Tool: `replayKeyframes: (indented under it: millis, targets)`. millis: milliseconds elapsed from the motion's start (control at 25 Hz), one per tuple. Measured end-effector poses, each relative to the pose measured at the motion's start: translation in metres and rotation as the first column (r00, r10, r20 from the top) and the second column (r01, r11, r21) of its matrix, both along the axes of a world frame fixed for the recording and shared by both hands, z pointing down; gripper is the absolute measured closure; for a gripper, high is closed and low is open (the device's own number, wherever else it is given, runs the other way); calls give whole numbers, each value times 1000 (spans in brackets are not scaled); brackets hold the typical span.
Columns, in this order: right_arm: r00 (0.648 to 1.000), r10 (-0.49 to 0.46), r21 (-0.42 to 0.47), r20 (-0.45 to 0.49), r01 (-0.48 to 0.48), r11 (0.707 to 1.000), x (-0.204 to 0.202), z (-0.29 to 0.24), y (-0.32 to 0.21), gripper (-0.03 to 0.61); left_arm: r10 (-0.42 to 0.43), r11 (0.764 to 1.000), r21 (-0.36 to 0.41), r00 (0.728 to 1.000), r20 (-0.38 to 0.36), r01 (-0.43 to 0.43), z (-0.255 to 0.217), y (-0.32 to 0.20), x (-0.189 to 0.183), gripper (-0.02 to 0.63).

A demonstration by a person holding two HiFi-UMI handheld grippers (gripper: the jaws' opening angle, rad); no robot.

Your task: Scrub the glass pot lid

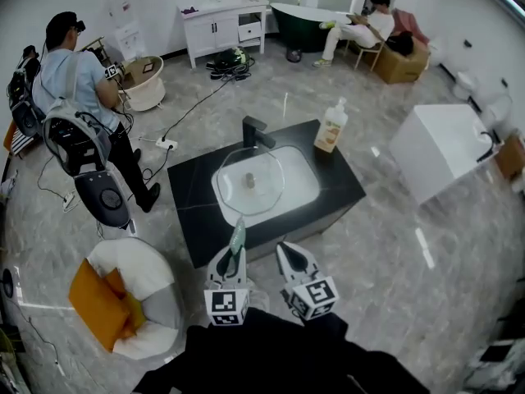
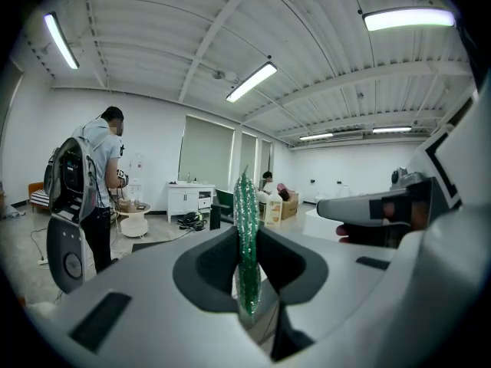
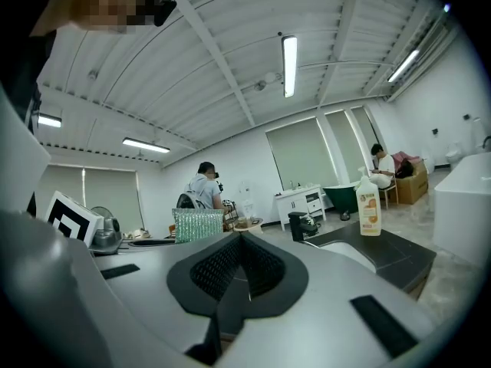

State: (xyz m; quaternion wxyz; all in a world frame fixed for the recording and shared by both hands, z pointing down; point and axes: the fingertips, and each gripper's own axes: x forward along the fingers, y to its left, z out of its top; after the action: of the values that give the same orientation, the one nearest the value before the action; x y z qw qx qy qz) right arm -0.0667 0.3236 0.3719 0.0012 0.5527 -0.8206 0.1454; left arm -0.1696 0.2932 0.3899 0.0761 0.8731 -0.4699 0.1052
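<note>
Nearest the wearer, the two tongs hang side by side just short of the front edge of the black surface. The left tongs are closed on a thin, glittery green scouring pad. The pad stands on edge between the jaws and sticks up well past their tips. The right tongs are pressed fully together with nothing between them. Both are tilted upward, looking out across the room.

To the left on the floor sits a round white chair with an orange cushion.

Beyond the tongs, and apart from both, the glass pot lid lies flat in the white sink basin sunk into the surface, knob up and roughly central in the bowl. A black faucet stands at the basin's far rim. A pump bottle of soap stands upright near the far right corner of the surface.

Further back on the left, a person wearing a backpack stands facing away beside a small round table. To the right is a white block. Against the far wall are a white cabinet and a dark green bathtub, and another person sits in a chair in the far right corner.
</note>
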Motion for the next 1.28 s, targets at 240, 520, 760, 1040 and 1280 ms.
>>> replayKeyframes:
  millis: [240,520,760,1040,1280]
  targets:
    - [1000,-23,16,-15,23,1000,11,-2,-84,575,-26,1000,1,1000,-3,26,-1,-81,11,548]
    - [1000,10,-60,11,-9,998,25,25,-135,575,-24,998,-55,1000,8,24,18,-130,18,548]
    - [1000,-4,-97,16,5,995,39,40,-169,575,-65,990,-122,998,3,65,33,-152,22,548]
    - [995,-96,-129,12,97,987,59,45,-219,575,-158,972,-165,986,51,165,43,-181,27,548]
    - [988,-153,-163,-12,149,975,80,60,-262,574,-251,951,-165,964,91,263,45,-212,36,548]
